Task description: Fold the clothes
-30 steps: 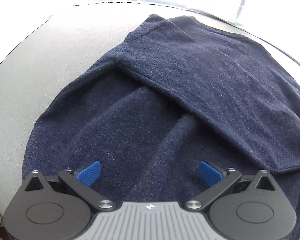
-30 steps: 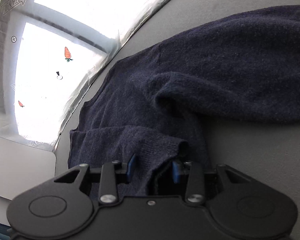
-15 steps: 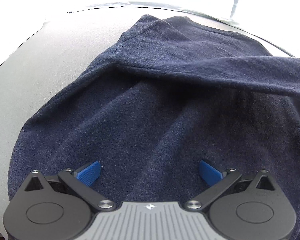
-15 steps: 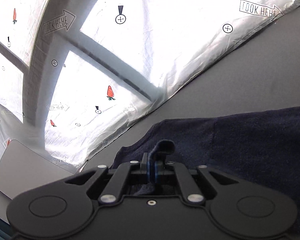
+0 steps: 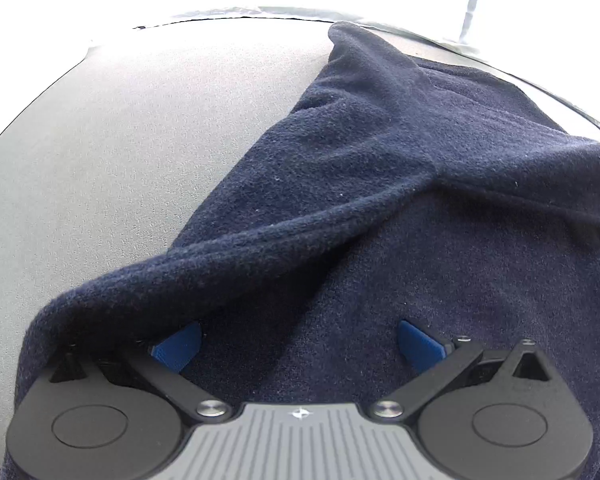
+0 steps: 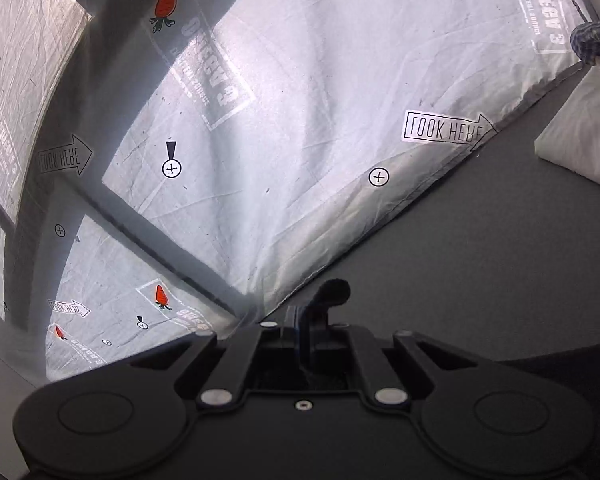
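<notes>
A navy fleece garment [image 5: 400, 184] lies on the grey table [image 5: 120, 128] and fills most of the left wrist view. A thick fold of it runs diagonally from upper right down to the lower left, draping over the left finger. My left gripper [image 5: 298, 346] hovers just above the cloth, open, blue pads wide apart with nothing pinched. In the right wrist view my right gripper [image 6: 306, 322] is shut on a small tuft of the navy garment [image 6: 332, 292], lifted off the table; more of the cloth shows at the lower right [image 6: 560, 364].
A white printed sheet [image 6: 300, 100] with arrows, crosshair marks and carrots hangs behind the dark table surface [image 6: 460, 260]. A white folded cloth [image 6: 576, 140] lies at the far right, with a person's checked sleeve [image 6: 588, 40] above it. A pale flat panel [image 6: 0, 408] is at lower left.
The right gripper closed on the garment's edge and rose, tilting up toward the sheet. In the left view the fold was dragged across the garment toward the lower left.
</notes>
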`<state>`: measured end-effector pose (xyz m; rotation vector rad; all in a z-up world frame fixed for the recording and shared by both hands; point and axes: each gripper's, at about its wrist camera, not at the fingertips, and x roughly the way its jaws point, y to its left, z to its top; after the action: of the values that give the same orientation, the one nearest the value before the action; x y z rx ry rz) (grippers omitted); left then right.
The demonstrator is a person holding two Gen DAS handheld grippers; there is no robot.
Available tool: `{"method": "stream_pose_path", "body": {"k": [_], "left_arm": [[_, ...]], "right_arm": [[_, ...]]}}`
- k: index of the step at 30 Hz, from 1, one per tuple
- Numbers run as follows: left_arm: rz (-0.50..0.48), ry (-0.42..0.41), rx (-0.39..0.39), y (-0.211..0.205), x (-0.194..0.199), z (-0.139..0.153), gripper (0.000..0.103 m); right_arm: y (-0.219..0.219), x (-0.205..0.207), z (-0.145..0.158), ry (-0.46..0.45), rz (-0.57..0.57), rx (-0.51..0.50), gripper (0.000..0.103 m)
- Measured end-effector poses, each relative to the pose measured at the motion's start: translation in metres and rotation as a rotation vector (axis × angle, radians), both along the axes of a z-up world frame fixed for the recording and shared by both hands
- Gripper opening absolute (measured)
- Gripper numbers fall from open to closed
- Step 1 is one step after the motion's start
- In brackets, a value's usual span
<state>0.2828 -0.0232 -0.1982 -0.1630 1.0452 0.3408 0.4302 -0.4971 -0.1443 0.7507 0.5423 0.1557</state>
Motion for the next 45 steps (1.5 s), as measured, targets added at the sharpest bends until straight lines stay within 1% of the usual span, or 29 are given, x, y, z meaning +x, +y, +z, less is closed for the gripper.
{"method": "stream_pose_path", "body": {"k": [4, 6, 7, 8, 10, 12, 15, 19, 20, 21, 23, 25, 27, 30, 33, 35, 36, 38, 39, 40, 41, 42, 43, 44, 45], "left_arm": [[0.001, -0.007, 0.001, 0.000, -0.003, -0.001, 0.103], [-0.001, -0.008, 0.001, 0.001, -0.003, -0.001, 0.103], [-0.001, -0.008, 0.001, 0.001, -0.002, -0.001, 0.103], [-0.002, -0.008, 0.001, 0.001, -0.002, -0.002, 0.103], [-0.002, -0.004, -0.001, 0.000, -0.002, -0.001, 0.103], [-0.001, 0.004, -0.004, -0.002, 0.001, -0.001, 0.103], [-0.007, 0.020, -0.010, -0.002, 0.002, 0.000, 0.103], [-0.064, 0.022, -0.042, -0.004, 0.009, 0.005, 0.103], [-0.089, 0.007, -0.063, -0.007, 0.009, 0.008, 0.103], [-0.123, -0.023, -0.090, -0.012, 0.009, 0.014, 0.103], [-0.186, -0.088, -0.116, -0.021, 0.005, 0.029, 0.103], [-0.227, -0.151, -0.112, -0.028, -0.001, 0.047, 0.103], [-0.245, -0.216, -0.103, -0.028, -0.013, 0.064, 0.103], [-0.212, -0.292, -0.103, -0.014, -0.037, 0.081, 0.103], [-0.118, -0.316, -0.114, 0.021, -0.063, 0.086, 0.103], [-0.072, -0.299, -0.101, 0.043, -0.076, 0.082, 0.103], [-0.054, -0.278, -0.093, 0.054, -0.082, 0.079, 0.103], [-0.020, -0.225, -0.080, 0.078, -0.095, 0.071, 0.103], [-0.012, -0.209, -0.075, 0.088, -0.102, 0.068, 0.103], [-0.008, -0.196, -0.072, 0.096, -0.107, 0.065, 0.103], [-0.007, -0.183, -0.071, 0.105, -0.112, 0.062, 0.103], [-0.010, -0.168, -0.075, 0.113, -0.116, 0.058, 0.103], [-0.016, -0.155, -0.083, 0.121, -0.118, 0.055, 0.103], [-0.027, -0.142, -0.091, 0.129, -0.120, 0.052, 0.103], [-0.043, -0.130, -0.098, 0.136, -0.121, 0.050, 0.103]], "right_arm": [[-0.003, -0.003, -0.034, 0.146, -0.020, -0.046, 0.006], [-0.003, -0.007, -0.050, 0.223, -0.029, -0.063, 0.010], [-0.003, -0.009, -0.058, 0.261, -0.033, -0.071, 0.015], [-0.004, -0.012, -0.061, 0.285, -0.045, -0.076, 0.030], [-0.004, -0.024, -0.062, 0.306, -0.068, -0.072, 0.052], [-0.005, -0.040, -0.061, 0.299, -0.081, -0.049, 0.052], [-0.002, -0.063, -0.056, 0.301, -0.081, -0.059, 0.054], [0.003, -0.096, -0.051, 0.296, -0.083, -0.058, 0.056], [0.005, -0.104, -0.050, 0.297, -0.086, -0.057, 0.056], [0.007, -0.112, -0.050, 0.305, -0.087, -0.044, 0.056], [0.012, -0.127, -0.049, 0.323, -0.089, -0.009, 0.059], [0.018, -0.142, -0.048, 0.331, -0.088, 0.011, 0.059], [0.029, -0.154, -0.046, 0.320, -0.074, 0.000, 0.060], [0.050, -0.169, -0.044, 0.295, -0.046, -0.039, 0.060], [0.075, -0.187, -0.040, 0.242, -0.052, -0.071, 0.059], [0.094, -0.197, -0.038, 0.216, -0.051, -0.074, 0.059], [0.103, -0.200, -0.038, 0.211, -0.042, -0.066, 0.059], [0.124, -0.202, -0.038, 0.222, 0.001, -0.027, 0.050], [0.138, -0.203, -0.037, 0.219, 0.028, -0.016, 0.048], [0.152, -0.204, -0.037, 0.213, 0.055, -0.009, 0.043], [0.167, -0.205, -0.037, 0.213, 0.088, -0.008, 0.035], [0.183, -0.206, -0.037, 0.214, 0.123, -0.009, 0.031], [0.199, -0.207, -0.038, 0.214, 0.158, -0.011, 0.021], [0.215, -0.208, -0.038, 0.215, 0.193, -0.012, 0.014], [0.231, -0.209, -0.039, 0.216, 0.228, -0.013, 0.011]]}}
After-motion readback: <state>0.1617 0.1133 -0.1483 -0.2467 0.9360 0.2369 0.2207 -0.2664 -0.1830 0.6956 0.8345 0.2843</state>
